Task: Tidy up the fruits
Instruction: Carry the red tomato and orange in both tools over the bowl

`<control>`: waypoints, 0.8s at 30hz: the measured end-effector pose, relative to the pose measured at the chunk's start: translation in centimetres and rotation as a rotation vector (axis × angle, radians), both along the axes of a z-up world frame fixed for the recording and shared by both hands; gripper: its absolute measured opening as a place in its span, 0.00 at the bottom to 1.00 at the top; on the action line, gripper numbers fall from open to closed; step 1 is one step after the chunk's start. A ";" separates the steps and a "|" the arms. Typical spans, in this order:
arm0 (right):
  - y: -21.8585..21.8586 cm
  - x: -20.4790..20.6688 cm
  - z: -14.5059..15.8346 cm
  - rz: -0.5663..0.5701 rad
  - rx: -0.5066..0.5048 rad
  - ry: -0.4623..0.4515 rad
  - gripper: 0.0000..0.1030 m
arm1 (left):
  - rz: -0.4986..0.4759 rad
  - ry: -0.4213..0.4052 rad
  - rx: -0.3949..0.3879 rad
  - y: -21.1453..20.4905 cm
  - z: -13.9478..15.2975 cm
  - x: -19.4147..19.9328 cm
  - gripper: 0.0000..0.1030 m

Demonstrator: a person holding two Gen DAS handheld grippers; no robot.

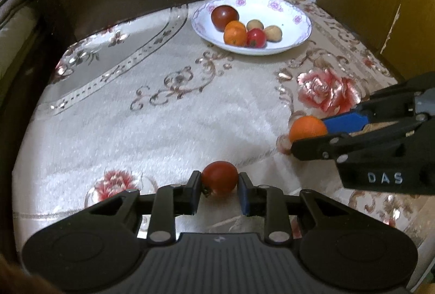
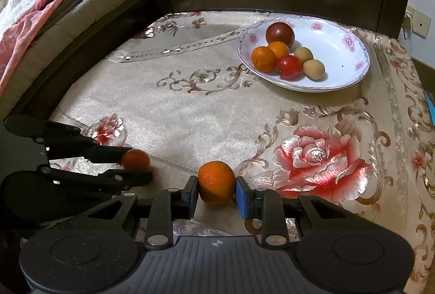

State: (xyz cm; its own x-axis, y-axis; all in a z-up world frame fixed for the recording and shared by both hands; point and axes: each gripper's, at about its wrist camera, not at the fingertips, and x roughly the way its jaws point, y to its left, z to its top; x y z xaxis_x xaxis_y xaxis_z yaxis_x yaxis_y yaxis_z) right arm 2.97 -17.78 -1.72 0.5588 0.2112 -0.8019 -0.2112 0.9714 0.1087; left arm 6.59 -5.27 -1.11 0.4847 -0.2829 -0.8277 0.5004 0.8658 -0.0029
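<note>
Both tongs pinch fruit low in the frame: the right gripper (image 2: 216, 192) squeezes an orange (image 2: 216, 182), the left gripper (image 1: 219, 186) squeezes a small tomato (image 1: 219, 182). Up top, the white bowl (image 2: 350, 68) holds more fruit.

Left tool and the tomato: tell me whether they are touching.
Touching. The left wrist view shows the tomato wedged between both fingers of the left tool, with no gap on either side.
</note>
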 end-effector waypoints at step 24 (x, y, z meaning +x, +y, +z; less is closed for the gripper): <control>-3.4 1.2 3.7 -0.110 0.037 -0.114 0.24 | -0.006 -0.117 -0.054 -4.2 4.5 2.7 0.33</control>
